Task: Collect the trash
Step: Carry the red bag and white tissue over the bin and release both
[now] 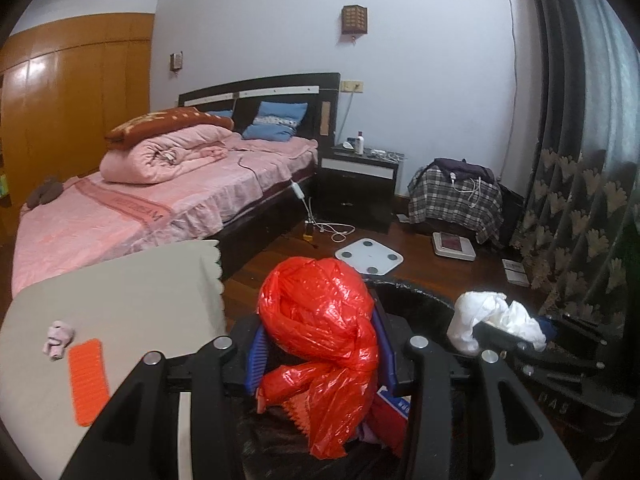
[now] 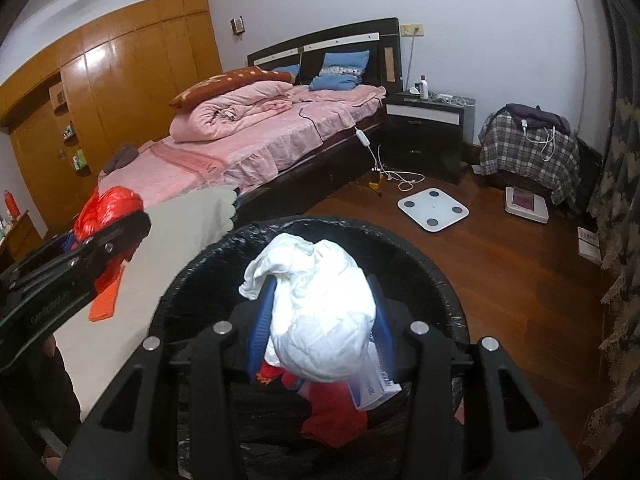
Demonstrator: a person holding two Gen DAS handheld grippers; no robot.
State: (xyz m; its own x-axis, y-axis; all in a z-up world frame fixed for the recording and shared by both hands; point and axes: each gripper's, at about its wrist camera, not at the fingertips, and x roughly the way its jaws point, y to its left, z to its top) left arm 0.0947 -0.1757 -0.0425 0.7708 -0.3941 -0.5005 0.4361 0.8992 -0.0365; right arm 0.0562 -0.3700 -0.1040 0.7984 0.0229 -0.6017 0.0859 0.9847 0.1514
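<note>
Both grippers loaded, both at the bin.

Left gripper (image 1: 320, 364): jaws partly closed on a crumpled red plastic bag (image 1: 320, 340). The blue pads press it from either side; its bulk bulges above the fingers and a tail hangs down below them. In the left wrist view the bag's long axis runs roughly 12 to 6 o'clock.

Right gripper (image 2: 320, 340): jaws partly closed on a wad of white crumpled paper (image 2: 320, 312), held between the blue pads, with most of the wad standing above them.

Black trash bin (image 2: 440, 280): lined with a black bag, already holding red scraps and a blue-and-white carton. In the right wrist view its mouth rings the right gripper, and the white wad sits over the opening, inside the rim line. In the left wrist view the rim (image 1: 424, 292) lies at about 2 o'clock from the red bag, with dark liner showing under the fingers at 6 o'clock. I cannot tell whether the red bag hangs fully inside the rim or only at its near-left edge, beside the beige table (image 1: 120, 300).

Judgement: the right gripper is better placed to release first. The left likely needs to shift toward 2 o'clock. The hanging tail could catch on the rim.

Not yet collected: a small pink scrap (image 1: 58, 338) and an orange strip (image 1: 88, 382) on the table, at 9 o'clock from the left gripper.
</note>
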